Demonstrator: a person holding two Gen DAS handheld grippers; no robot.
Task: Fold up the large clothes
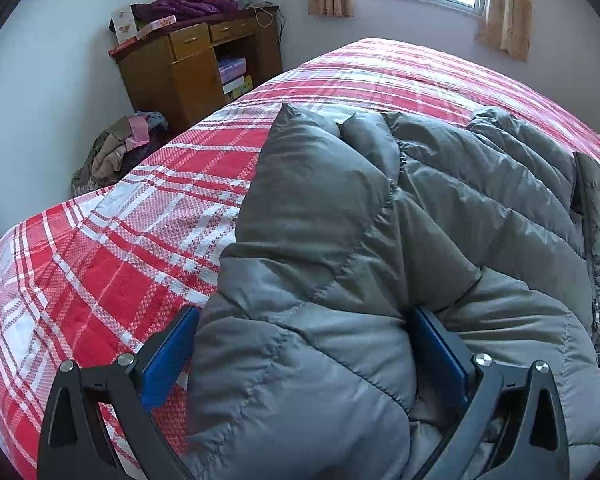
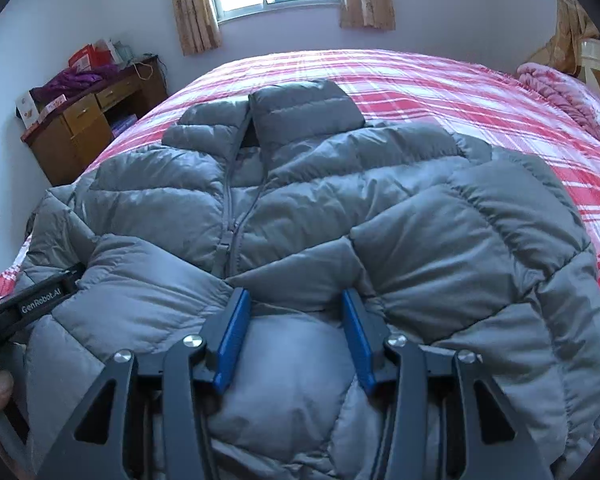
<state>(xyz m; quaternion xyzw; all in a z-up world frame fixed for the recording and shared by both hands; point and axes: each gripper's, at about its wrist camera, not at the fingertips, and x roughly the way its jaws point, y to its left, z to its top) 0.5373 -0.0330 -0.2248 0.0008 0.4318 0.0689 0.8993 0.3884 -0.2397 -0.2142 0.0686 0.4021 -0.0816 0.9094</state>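
A grey puffer jacket (image 2: 320, 200) lies front up on the bed, collar toward the window, zip partly open, both sleeves folded in over the chest. In the left wrist view the jacket (image 1: 380, 240) fills the right half. My left gripper (image 1: 304, 320) is open, its blue pads on either side of the puffy left sleeve, which bulges between the jaws. My right gripper (image 2: 296, 300) is open, resting on the jacket's lower front below the zip, with fabric lying between the jaws. The left gripper's body (image 2: 40, 300) shows at the left edge of the right wrist view.
The bed has a red and white plaid cover (image 1: 120, 240). A wooden desk (image 1: 204, 60) piled with clothes and boxes stands by the far wall. A heap of clothes (image 1: 116, 152) lies beside the bed. A pink blanket (image 2: 572, 96) sits at the bed's right end.
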